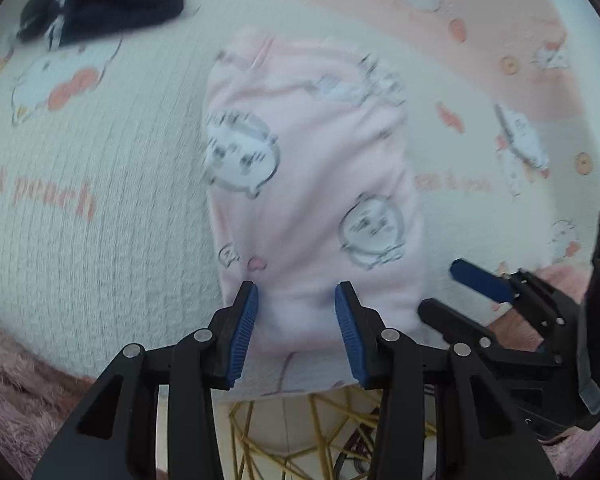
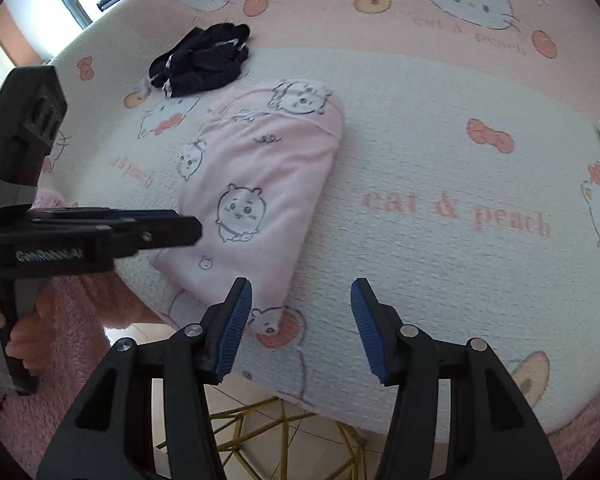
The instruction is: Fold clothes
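Left wrist view: the left gripper [image 1: 296, 292] points down over the near end of a folded pink garment [image 1: 312, 184] printed with cartoon faces. Its jaws stand spread, with the garment's near edge below the gap; no pinch on the cloth is evident, though the frame is blurred. The garment lies lengthwise on a cat-and-peach printed cover [image 1: 100, 184], running from near to far. A crumpled dark garment [image 1: 108, 0] sits at the far left, well apart from the pink one. The right gripper [image 1: 456, 288] enters from the right, just beside the pink garment's near right corner. Gold wire legs [image 1: 320, 432] show below the cover's near edge.

Right wrist view: the right gripper [image 2: 302, 300] hangs over the bare cover [image 2: 440, 152], jaws spread and nothing between them. Its left finger [image 2: 236, 312] stands just beside the pink garment's [image 2: 260, 168] near right corner. The left gripper [image 2: 172, 226] reaches in from the left over the garment's near left part; its jaw state cannot be read from this side-on angle. A hand [image 2: 16, 332] in a fluffy pink sleeve [image 2: 96, 300] grips its handle. The dark garment [image 2: 204, 60] lies beyond the pink one's far end.
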`<control>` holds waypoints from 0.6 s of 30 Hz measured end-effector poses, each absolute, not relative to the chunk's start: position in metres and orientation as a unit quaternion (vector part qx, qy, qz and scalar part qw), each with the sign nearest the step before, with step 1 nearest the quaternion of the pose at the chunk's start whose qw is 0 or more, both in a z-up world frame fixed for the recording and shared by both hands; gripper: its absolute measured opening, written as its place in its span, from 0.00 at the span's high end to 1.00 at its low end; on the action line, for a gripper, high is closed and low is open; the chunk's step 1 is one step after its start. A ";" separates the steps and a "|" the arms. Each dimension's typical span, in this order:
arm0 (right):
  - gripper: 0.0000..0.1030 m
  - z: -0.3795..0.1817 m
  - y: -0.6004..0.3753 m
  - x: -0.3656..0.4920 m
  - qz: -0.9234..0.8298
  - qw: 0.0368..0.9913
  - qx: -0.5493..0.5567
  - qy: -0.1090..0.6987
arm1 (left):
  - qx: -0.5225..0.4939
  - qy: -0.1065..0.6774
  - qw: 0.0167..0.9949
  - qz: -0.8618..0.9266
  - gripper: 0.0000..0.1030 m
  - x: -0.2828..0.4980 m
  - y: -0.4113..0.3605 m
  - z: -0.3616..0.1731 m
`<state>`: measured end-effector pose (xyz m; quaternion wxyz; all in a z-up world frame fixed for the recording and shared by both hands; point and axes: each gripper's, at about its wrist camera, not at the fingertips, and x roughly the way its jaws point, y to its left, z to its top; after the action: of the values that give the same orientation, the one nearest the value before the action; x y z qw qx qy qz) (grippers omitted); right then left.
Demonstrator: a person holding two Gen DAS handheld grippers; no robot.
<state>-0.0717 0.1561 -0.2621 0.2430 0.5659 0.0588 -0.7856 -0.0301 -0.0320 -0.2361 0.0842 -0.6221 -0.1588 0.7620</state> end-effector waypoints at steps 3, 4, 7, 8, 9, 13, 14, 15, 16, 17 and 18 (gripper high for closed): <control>0.48 -0.270 0.168 -0.072 -0.775 0.228 0.587 0.049 | -0.618 -0.153 0.025 0.771 0.60 -0.020 -0.046 -0.224; 0.48 -0.267 0.173 -0.075 -0.780 0.223 0.584 0.039 | -0.614 -0.142 0.001 0.777 0.60 -0.015 -0.050 -0.222; 0.47 -0.255 0.191 -0.084 -0.796 0.206 0.570 0.008 | -0.613 -0.195 0.014 0.765 0.60 -0.010 -0.065 -0.225; 0.47 -0.253 0.194 -0.087 -0.797 0.208 0.567 -0.003 | -0.611 -0.208 0.024 0.763 0.60 -0.011 -0.065 -0.225; 0.47 -0.252 0.196 -0.090 -0.798 0.211 0.564 -0.015 | -0.608 -0.209 0.031 0.765 0.60 -0.013 -0.062 -0.223; 0.47 -0.274 0.175 -0.092 -0.771 0.225 0.596 0.018 | -0.634 -0.160 -0.014 0.757 0.57 -0.017 -0.051 -0.234; 0.48 -0.274 0.164 -0.090 -0.775 0.221 0.591 0.048 | -0.635 -0.194 -0.024 0.747 0.57 -0.013 -0.059 -0.234; 0.47 -0.271 0.158 -0.088 -0.775 0.206 0.593 0.075 | -0.639 -0.236 -0.037 0.731 0.57 -0.008 -0.068 -0.234; 0.47 -0.268 0.156 -0.089 -0.776 0.192 0.595 0.087 | -0.633 -0.280 -0.041 0.720 0.57 -0.001 -0.077 -0.234; 0.47 -0.262 0.157 -0.091 -0.781 0.199 0.588 0.073 | -0.626 -0.316 -0.035 0.712 0.57 0.005 -0.082 -0.234; 0.47 -0.256 0.159 -0.093 -0.786 0.209 0.580 0.054 | -0.622 -0.343 -0.028 0.703 0.57 0.011 -0.085 -0.236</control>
<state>-0.0928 0.1594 -0.2557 0.2088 0.5799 0.0542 -0.7856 0.0108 -0.0852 -0.2360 -0.0279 -0.6220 -0.3433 0.7032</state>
